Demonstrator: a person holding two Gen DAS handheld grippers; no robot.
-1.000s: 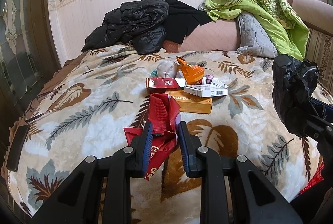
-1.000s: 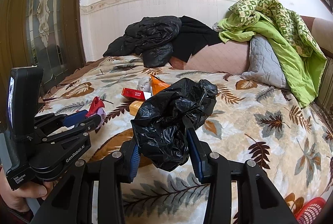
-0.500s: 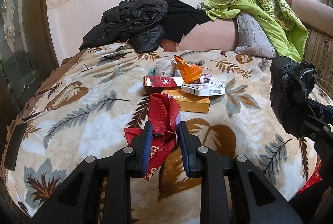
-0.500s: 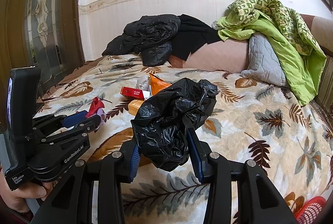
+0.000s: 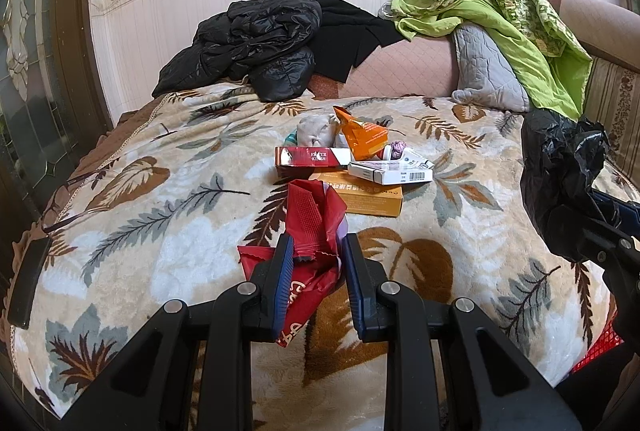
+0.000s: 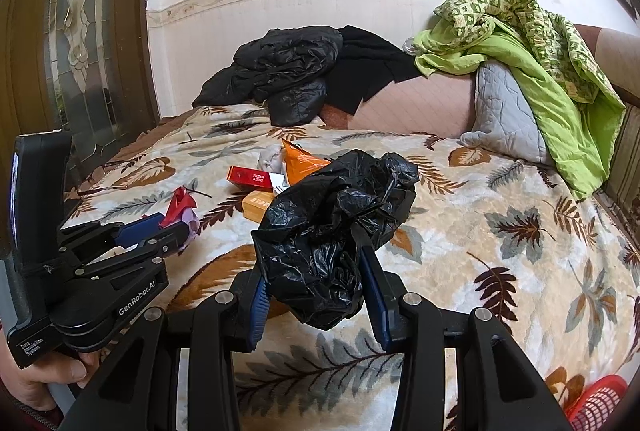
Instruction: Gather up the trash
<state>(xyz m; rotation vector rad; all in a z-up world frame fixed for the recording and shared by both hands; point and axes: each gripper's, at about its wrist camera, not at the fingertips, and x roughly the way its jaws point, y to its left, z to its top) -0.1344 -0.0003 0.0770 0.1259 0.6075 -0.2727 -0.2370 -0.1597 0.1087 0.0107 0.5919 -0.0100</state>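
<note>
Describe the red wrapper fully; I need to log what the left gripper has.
The red wrapper is crumpled, glossy plastic film with a ribbed sealed edge, pale lettering and a silvery inside. It is pinched between the left gripper's blue pads, its upper part standing up and its lower end hanging below them, over the leaf-print blanket.

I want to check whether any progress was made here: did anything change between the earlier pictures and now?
Nothing visibly changed. The left gripper stays shut on the red wrapper, the right gripper stays shut on the crumpled black bag, and the boxes and orange packet lie on the blanket as before.
</note>
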